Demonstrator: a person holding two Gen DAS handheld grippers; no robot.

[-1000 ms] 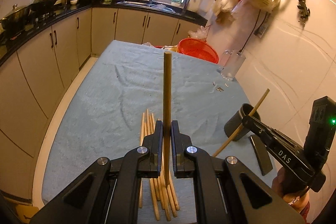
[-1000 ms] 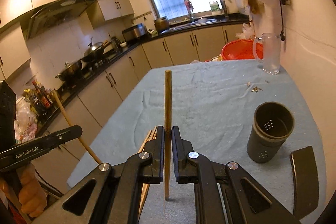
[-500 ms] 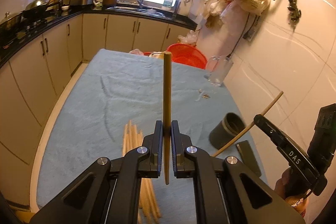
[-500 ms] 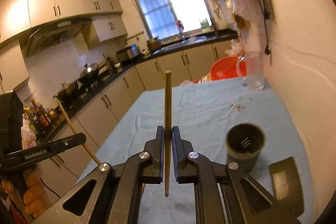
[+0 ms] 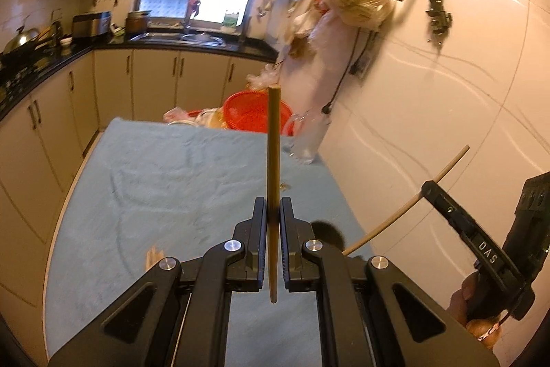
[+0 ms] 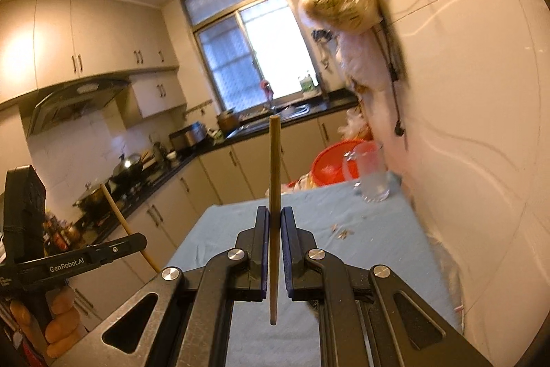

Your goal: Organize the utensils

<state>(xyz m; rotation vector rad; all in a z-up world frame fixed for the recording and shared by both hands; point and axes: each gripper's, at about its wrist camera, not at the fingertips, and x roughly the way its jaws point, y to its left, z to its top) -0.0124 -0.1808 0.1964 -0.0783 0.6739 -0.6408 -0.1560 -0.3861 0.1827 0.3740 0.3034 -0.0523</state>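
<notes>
My left gripper [image 5: 273, 212] is shut on a wooden chopstick [image 5: 274, 153] that stands upright between its jaws, high above the table. My right gripper [image 6: 274, 222] is shut on a second chopstick [image 6: 274, 174], also upright. In the left wrist view the right gripper [image 5: 429, 188] shows at the right with its chopstick [image 5: 405, 205] slanting down. The dark utensil holder [image 5: 328, 231] is mostly hidden behind my left gripper. Only the tips of the loose chopstick pile [image 5: 153, 255] show on the cloth. In the right wrist view the left gripper [image 6: 137, 239] shows at the left.
The table has a light blue cloth [image 5: 154, 181]. A red basket [image 5: 247, 112] and a glass mug [image 5: 307, 140] stand at its far end by the white wall [image 5: 429, 126]. Small scraps [image 6: 343, 231] lie on the cloth. Kitchen cabinets [image 5: 41, 133] run along the left.
Both grippers have risen and tilted upward with their chopsticks. The holder and the chopstick pile have dropped nearly out of view behind the grippers.
</notes>
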